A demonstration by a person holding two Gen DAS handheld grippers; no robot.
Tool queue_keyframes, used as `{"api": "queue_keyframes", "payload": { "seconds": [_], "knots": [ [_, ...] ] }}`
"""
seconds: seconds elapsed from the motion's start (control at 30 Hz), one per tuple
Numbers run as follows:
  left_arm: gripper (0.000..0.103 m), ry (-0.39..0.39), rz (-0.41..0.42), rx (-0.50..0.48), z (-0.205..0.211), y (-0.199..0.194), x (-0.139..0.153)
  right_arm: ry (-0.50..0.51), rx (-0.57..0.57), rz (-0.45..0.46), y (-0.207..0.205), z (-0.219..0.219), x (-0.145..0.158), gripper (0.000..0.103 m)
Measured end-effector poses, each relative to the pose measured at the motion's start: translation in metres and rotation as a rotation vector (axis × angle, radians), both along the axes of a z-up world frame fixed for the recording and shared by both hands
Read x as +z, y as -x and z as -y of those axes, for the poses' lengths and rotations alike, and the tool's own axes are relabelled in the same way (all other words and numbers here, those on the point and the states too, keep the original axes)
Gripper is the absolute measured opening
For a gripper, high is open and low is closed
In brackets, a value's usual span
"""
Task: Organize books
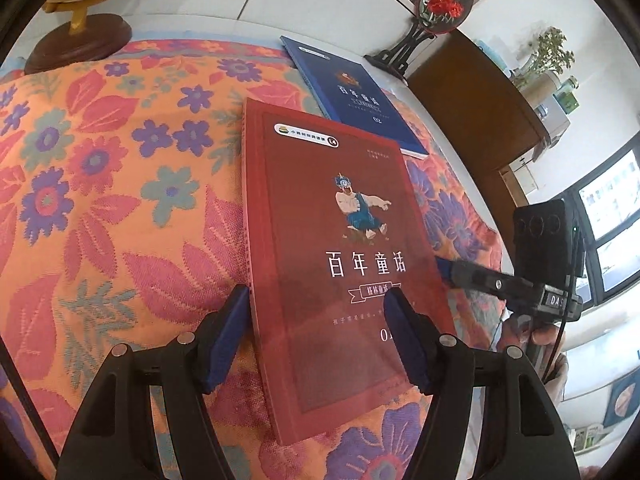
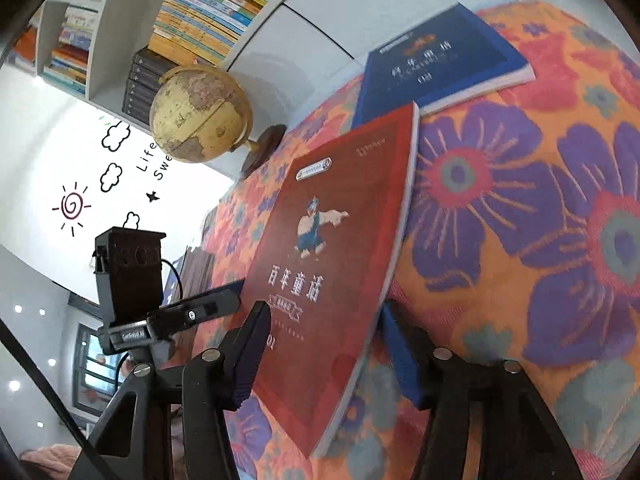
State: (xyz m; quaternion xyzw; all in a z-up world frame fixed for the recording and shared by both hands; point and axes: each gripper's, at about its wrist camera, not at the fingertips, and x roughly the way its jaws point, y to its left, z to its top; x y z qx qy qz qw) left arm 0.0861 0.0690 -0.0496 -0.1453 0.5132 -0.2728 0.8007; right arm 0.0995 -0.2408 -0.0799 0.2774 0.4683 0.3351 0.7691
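The red book (image 1: 344, 264) lies cover up on a floral cloth (image 1: 120, 184) in orange, pink and purple. Its cover is dark red with a thin inner border line. A cartoon figure in blue clothing, pointing with one arm, sits at mid cover. Large white characters below it read 百年童话. Under these is a small ribbon banner whose text is too small to read, then a numeral beginning "0", its second digit hidden by a pad in the left wrist view. A white oval label near the top edge ends in "L4".

A blue book (image 1: 360, 96) of the same series lies just beyond it, bearing 百年童话 and "02". The red book's far corner overlaps the blue one's near edge.

The left gripper (image 1: 320, 340) straddles the spine-side near corner, jaws about half open. One blue pad is beside the spine and the other over the cover. Whether they press cannot be told.

The right gripper (image 2: 324, 352) straddles the page-side edge likewise, half open; grip not determinable.

A globe (image 2: 200, 114) stands at the cloth's far edge. Wall lettering behind it reads "Life" and "Swe".
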Motion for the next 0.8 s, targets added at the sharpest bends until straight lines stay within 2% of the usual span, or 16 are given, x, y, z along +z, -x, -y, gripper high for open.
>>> {"api": "queue_keyframes", "payload": {
  "seconds": [0.03,0.1,0.13,0.17,0.2,0.23,0.33,0.4,0.53,0.6,0.8],
  "knots": [
    [0.062,-0.006,0.001,0.000,0.000,0.001,0.000,-0.009,-0.004,0.011,0.000,-0.001,-0.001,0.056],
    [0.058,-0.031,0.006,-0.002,0.001,0.001,0.000,-0.028,-0.017,0.000,-0.004,-0.004,-0.004,0.038],
    [0.057,-0.027,0.006,0.005,0.000,0.001,0.000,-0.053,-0.007,-0.019,-0.006,-0.004,-0.007,0.033],
    [0.055,-0.019,0.004,0.014,-0.001,0.001,-0.001,-0.104,0.003,-0.044,-0.008,-0.003,-0.009,0.021],
    [0.053,-0.011,0.001,0.027,-0.002,0.001,-0.001,-0.164,0.001,-0.065,-0.008,0.001,-0.012,0.015],
    [0.053,0.002,-0.003,0.035,-0.004,0.001,-0.002,-0.174,-0.007,-0.067,-0.008,0.003,-0.012,0.012],
    [0.053,0.061,-0.013,0.025,-0.008,0.000,-0.002,-0.063,-0.049,-0.069,-0.008,0.001,-0.015,0.011],
    [0.053,0.084,-0.019,0.025,-0.009,-0.002,-0.003,-0.084,-0.062,-0.081,-0.010,0.002,-0.017,0.010],
    [0.053,0.223,-0.088,0.049,-0.017,-0.018,-0.014,-0.073,-0.074,-0.076,-0.010,0.005,-0.019,0.010],
    [0.053,0.252,-0.101,0.056,-0.019,-0.021,-0.016,-0.073,-0.079,-0.074,-0.011,0.006,-0.019,0.010],
    [0.053,0.182,-0.056,0.056,-0.006,-0.014,-0.009,-0.050,-0.087,-0.052,-0.012,0.000,-0.017,0.010]
  ]
}}
